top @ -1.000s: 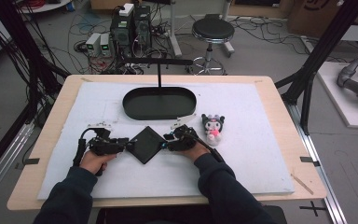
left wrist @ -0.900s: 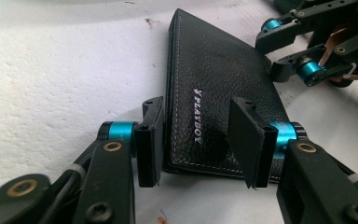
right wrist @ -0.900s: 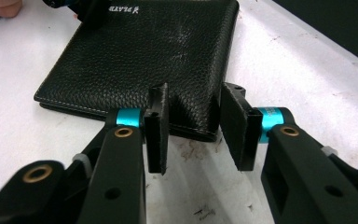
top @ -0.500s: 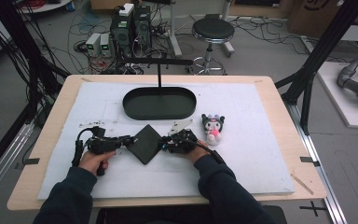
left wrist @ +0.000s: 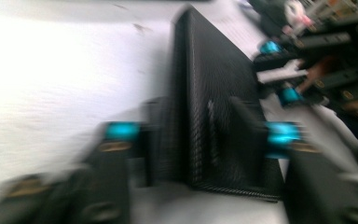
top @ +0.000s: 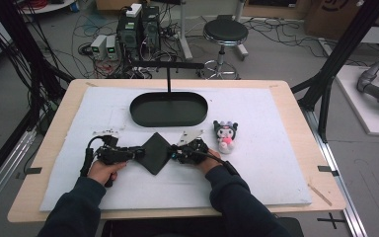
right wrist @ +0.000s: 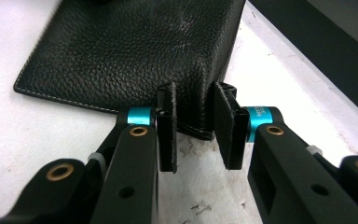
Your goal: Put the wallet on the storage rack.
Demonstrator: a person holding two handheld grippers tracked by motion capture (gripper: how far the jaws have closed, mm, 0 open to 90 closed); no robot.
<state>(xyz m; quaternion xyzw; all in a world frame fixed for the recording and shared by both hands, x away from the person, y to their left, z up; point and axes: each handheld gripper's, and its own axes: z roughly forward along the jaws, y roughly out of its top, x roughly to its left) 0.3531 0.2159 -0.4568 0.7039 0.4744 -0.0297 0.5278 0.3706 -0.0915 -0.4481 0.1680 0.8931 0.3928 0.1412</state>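
Black leather pouch on the white mat, gripped at opposite corners. Right gripper pinches its corner; left gripper, jaws just narrowing, straddles the other, grip unclear.

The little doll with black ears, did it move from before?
No. The doll sits in the same spot as before, just right of the black oval tray.

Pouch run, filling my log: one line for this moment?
pouch: flat on mat | left gripper: closing on pouch corner | right gripper: shut on opposite corner
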